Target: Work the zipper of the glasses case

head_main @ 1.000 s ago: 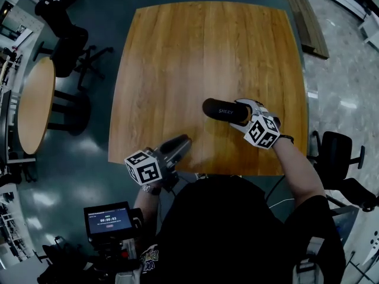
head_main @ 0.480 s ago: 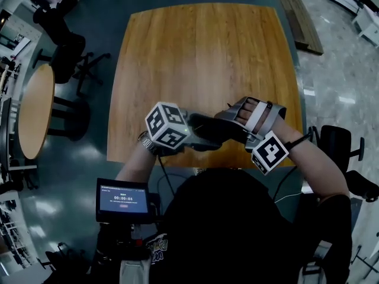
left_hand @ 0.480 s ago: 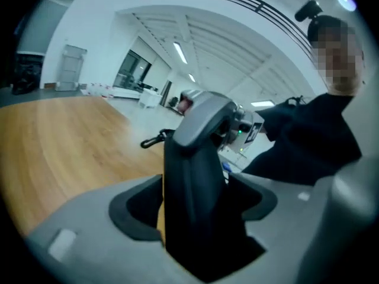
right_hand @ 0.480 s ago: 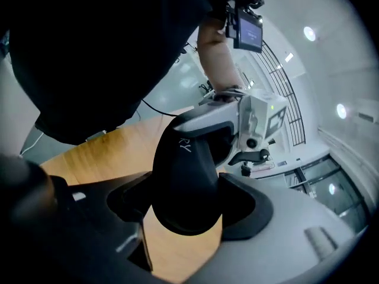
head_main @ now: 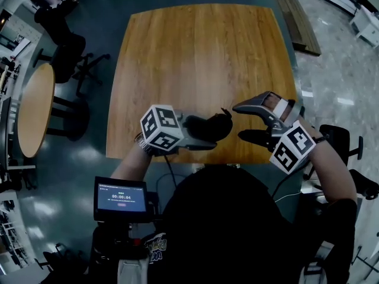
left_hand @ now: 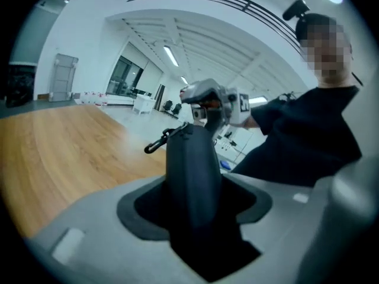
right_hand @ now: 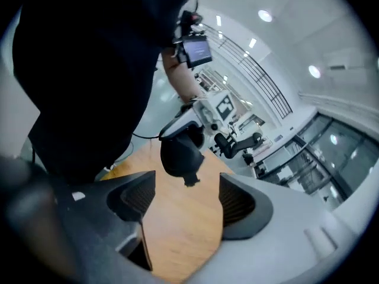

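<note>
The left gripper [left_hand: 195,203] is clamped on the glasses case [left_hand: 188,158]. Its jaws stand wide, have just been closing in, and now press the black case from both sides. The case runs out along the jaws and its far end sticks out well past them. A small black clip [left_hand: 155,144] juts from that far end, towards the table side.

In the head view the case is lifted above the near edge of the square wooden table [head_main: 195,52], just in front of the person's dark top, with the left gripper's marker cube [head_main: 161,128] at the person's left.

The right gripper [right_hand: 185,201] is spread wide and has just been opening further. Only the tabletop shows between its ribbed pads [right_hand: 133,199]. It points at the free end of the case from the person's right, near it but not touching. In the right gripper view the case shows end-on beyond the jaws, with a small tab [right_hand: 191,180] hanging from it. Its marker cube [head_main: 294,147] sits by the table's near right corner.

A small screen [head_main: 121,197] glows below the left arm. A round wooden table [head_main: 35,105] and dark office chairs [head_main: 68,46] stand off to the left, well apart from the work.
</note>
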`<state>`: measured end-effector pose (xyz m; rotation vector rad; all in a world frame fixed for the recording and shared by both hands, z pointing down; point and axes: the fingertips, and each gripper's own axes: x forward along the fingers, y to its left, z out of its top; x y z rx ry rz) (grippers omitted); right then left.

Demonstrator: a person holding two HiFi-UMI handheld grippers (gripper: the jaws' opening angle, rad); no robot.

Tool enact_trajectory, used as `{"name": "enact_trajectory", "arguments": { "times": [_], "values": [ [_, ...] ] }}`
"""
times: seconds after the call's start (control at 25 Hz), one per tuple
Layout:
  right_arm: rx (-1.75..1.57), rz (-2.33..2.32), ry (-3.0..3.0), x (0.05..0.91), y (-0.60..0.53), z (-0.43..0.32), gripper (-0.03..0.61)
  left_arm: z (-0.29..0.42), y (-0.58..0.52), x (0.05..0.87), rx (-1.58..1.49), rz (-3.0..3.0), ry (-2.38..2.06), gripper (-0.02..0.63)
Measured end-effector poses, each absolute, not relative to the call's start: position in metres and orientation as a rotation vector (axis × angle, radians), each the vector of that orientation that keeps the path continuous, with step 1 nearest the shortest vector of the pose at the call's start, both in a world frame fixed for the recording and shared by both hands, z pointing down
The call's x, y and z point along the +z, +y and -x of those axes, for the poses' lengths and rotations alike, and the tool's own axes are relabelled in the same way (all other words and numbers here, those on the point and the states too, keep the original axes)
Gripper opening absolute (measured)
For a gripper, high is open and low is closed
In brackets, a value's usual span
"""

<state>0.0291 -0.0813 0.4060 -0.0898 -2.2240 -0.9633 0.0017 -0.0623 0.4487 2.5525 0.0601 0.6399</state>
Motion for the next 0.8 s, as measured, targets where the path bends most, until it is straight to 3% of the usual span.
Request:
{"name": "enact_trajectory", "arguments": {
  "times": [0.12,0.24,0.48,0.8],
  "values": [
    [-0.769,0.128,-2.32,0.38,-0.08,-0.04,0.201,0.005,-0.044,0.446,0.792,-2.629,0.162,0.275],
    [-0.561,0.315,-2.376,0.372,-0.058,-0.03,0.173,0.005,-0.031,0.448,0.979,-2.688,0.242,0.275],
    [-0.137,0.53,-2.355,0.393,-0.041,-0.019,0.172,0.002,-0.035,0.464,1.382,-2.859,0.219,0.272],
    [0.149,0.508,-2.36,0.417,-0.054,0.002,0.183,0.01,-0.051,0.476,1.792,-2.966,0.102,0.27]
  ]
}}
